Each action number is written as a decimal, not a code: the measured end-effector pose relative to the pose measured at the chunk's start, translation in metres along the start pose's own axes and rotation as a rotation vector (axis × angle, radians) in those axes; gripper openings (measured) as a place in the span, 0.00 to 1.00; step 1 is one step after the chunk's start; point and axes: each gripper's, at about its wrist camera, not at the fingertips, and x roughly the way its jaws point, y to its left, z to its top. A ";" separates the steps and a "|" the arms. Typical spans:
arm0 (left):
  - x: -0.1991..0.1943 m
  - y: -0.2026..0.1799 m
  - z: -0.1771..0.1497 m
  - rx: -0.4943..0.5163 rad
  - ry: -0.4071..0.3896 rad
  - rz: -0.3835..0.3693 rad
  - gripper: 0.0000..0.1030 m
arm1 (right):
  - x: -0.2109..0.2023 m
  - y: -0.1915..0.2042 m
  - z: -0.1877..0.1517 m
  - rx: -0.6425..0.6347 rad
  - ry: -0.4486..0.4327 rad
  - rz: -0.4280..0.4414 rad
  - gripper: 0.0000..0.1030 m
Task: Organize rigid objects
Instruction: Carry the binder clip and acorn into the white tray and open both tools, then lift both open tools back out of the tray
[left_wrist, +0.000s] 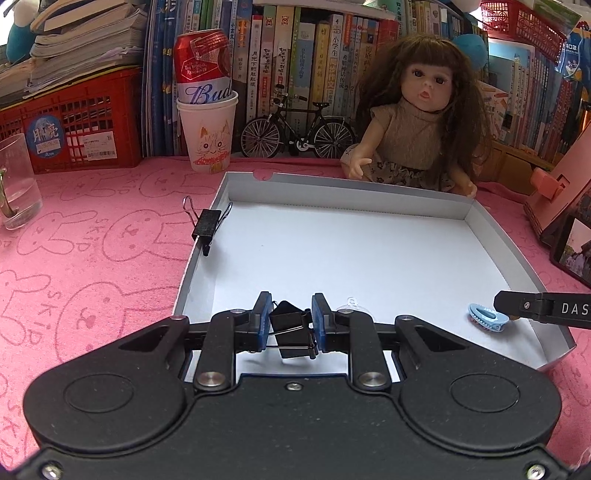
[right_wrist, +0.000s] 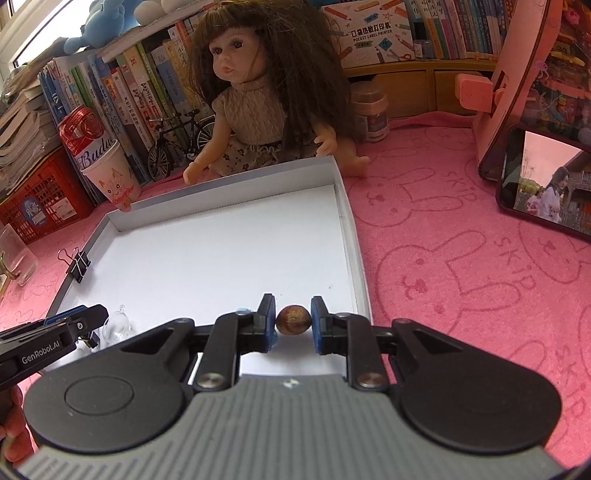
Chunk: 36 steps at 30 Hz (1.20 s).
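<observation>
While both claws carry loads over the tray's near end, risks first:
Left gripper (left_wrist: 290, 321): narrowed on a black binder clip (left_wrist: 291, 328), pinched askew with wire handles trailing; could twist or spring out if loosened unevenly.
Right gripper (right_wrist: 293, 320): closed on a small brown nut (right_wrist: 293, 319); round, likely to roll once freed.
Tray (left_wrist: 436, 192): shallow white box, low walls; floor mostly bare toward the doll (left_wrist: 417, 122).
Obstacles: blue hair clip (left_wrist: 487, 316) near the right wall, clear plastic piece (right_wrist: 118, 325) just beside the left claw; could be knocked.
Left rim: second binder clip (left_wrist: 207, 221) clamped there.
Room: open middle, pink cloth (right_wrist: 461, 258) outside.
</observation>
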 end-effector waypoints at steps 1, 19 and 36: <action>0.000 0.000 0.000 0.000 -0.001 -0.001 0.21 | 0.000 0.000 0.000 -0.002 0.000 0.001 0.24; -0.040 0.004 0.006 0.024 -0.073 -0.016 0.66 | -0.023 0.003 -0.001 -0.025 -0.063 0.040 0.67; -0.114 -0.001 -0.036 0.103 -0.146 -0.075 0.80 | -0.090 0.020 -0.040 -0.180 -0.209 0.067 0.90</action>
